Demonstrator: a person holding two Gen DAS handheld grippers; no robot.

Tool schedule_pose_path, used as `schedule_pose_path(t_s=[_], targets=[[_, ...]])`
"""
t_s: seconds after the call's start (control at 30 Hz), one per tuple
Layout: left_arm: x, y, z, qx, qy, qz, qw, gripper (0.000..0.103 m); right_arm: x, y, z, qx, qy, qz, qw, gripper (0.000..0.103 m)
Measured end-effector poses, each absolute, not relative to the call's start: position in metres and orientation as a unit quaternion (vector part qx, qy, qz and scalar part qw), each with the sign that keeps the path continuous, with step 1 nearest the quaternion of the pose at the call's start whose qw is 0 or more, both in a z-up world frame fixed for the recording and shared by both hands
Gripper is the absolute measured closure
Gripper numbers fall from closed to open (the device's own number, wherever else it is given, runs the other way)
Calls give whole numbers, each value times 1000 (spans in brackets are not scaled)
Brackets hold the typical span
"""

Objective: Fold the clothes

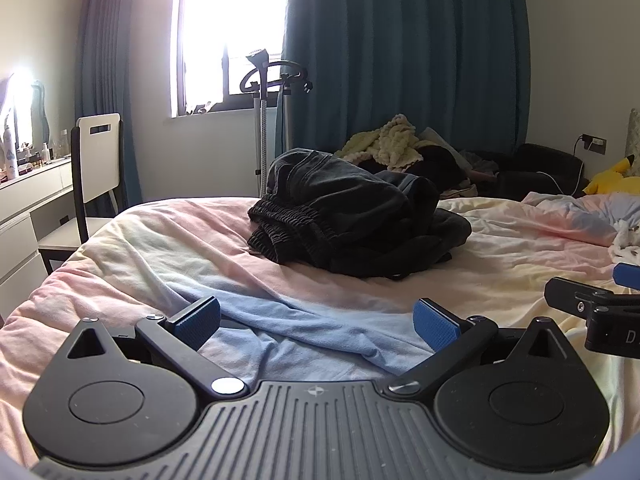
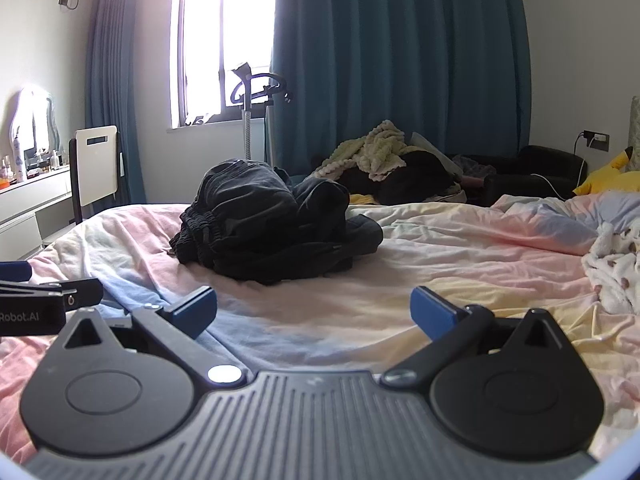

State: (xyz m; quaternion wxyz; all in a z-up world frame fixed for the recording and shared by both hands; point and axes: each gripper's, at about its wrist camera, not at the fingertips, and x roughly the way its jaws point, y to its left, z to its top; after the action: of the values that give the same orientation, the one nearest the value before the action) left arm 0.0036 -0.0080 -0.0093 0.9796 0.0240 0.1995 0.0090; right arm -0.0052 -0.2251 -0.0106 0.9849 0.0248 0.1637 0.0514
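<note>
Left wrist view: a bedroom. A bed (image 1: 360, 292) with a rumpled pastel cover of pink, yellow and blue fills the lower half of the frame. A bright window (image 1: 232, 32) sits at upper centre-left, with dark blue curtains (image 1: 400, 52) to its right. A white chair (image 1: 96, 160) and a white dresser (image 1: 28, 208) occupy the left edge. A garment steamer stand (image 1: 264, 80) rises behind the bed at centre.

The task item, a heap of dark clothes (image 1: 352, 216), lies crumpled on the cover at frame centre, well apart from my claws. Behind it, at upper centre-right, is a second pile topped by a pale yellow knit blanket (image 1: 388, 140).

My left gripper (image 1: 316, 322) is held low and level over the cover at bottom centre, aimed toward the heap. Its blue pads (image 1: 198, 320) are spread wide, with nothing between them. My right gripper (image 1: 624, 276) enters at the right edge, only partly in frame.

Right wrist view: same room; the dark clothes appear at centre-left. A yellow plush toy (image 2: 608, 178) lies at the right edge, with a white spotted fabric (image 2: 616, 268) below it.

My right gripper is level at bottom centre, released, with the pads wide apart and empty. My left gripper shows at the left edge, just beside it.
</note>
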Motion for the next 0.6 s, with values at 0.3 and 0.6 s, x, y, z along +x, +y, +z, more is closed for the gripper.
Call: schedule_pose_path(t_s=[0.3, 0.6], targets=[[25, -9, -10, 56, 210, 32, 975, 0, -7, -224, -24, 33, 171, 23, 984, 0], [106, -39, -16, 152, 217, 21, 964, 0, 9, -244, -31, 95, 185, 14, 978, 0]])
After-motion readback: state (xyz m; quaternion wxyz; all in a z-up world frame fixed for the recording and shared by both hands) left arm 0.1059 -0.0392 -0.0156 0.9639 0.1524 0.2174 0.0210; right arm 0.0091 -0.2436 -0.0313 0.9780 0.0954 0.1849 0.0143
